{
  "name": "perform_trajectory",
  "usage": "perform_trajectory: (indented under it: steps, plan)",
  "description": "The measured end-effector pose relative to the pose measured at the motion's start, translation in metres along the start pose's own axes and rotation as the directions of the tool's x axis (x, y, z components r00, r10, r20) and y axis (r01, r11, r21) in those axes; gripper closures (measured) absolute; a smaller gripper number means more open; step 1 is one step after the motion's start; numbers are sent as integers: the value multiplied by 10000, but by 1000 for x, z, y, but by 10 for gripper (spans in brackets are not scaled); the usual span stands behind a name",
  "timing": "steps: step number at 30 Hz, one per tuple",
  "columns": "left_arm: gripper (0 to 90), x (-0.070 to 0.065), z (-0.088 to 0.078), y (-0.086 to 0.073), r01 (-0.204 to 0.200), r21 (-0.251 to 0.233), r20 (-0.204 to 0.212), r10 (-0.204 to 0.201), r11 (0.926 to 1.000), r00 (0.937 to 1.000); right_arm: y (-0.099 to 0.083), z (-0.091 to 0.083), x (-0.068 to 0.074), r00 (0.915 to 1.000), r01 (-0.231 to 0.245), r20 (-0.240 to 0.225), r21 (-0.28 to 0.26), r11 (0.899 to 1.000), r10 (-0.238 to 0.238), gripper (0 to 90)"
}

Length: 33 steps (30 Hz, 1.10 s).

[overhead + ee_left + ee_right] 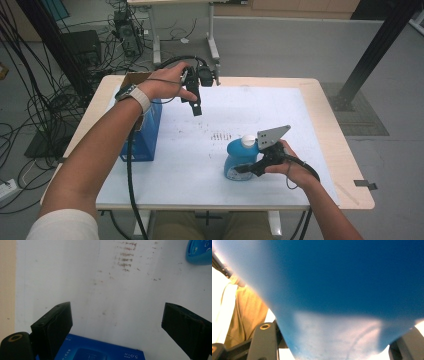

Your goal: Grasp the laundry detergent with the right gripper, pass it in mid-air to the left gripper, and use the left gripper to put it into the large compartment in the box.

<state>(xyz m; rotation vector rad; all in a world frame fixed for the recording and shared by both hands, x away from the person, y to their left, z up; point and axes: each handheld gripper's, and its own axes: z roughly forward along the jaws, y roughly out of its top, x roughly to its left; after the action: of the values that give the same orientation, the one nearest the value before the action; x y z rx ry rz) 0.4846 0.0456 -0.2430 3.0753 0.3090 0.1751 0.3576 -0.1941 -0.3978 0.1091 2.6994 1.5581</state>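
A blue bottle (240, 159) with a white cap (248, 140) is seen standing on the white worktop (210, 165), near its front edge on the right. It is flanked at its lower body by the jaws of the right hand-held gripper (248, 169), which are set close against its sides; whether the pads press on it cannot be told. The left hand-held gripper (196, 107) is held above the worktop's far left with jaws wide apart and nothing between them. A blue box (148, 131) stands at the left edge.
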Motion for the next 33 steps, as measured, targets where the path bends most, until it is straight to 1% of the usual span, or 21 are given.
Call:
perform_trajectory:
  steps: [8, 19, 22, 25, 33]
  plan:
    - [102, 0, 1, 0, -26, 15, 12, 26, 10000, 10000, 0, 1, 0, 10000, 80, -53, -29, 10000, -80, 416]
    - [102, -1, 1, 1, -22, 29, 22, 22, 10000, 10000, -2, 1, 1, 9999, 101, -34, -135, 9999, -102, 424]
    - [102, 0, 1, 1, -38, 48, 19, 38, 10000, 10000, -1, 1, 1, 9999, 172, -13, -114, 9998, -172, 427]
    - [102, -1, 1, 1, 12, 23, 11, -12, 10000, 10000, -2, 1, 1, 9999, 154, -14, -137, 9998, -154, 427]
    - [103, -1, 1, 0, -25, 30, 0, 25, 10000, 10000, -2, 1, 2, 9999, 135, 14, -157, 9998, -135, 428]
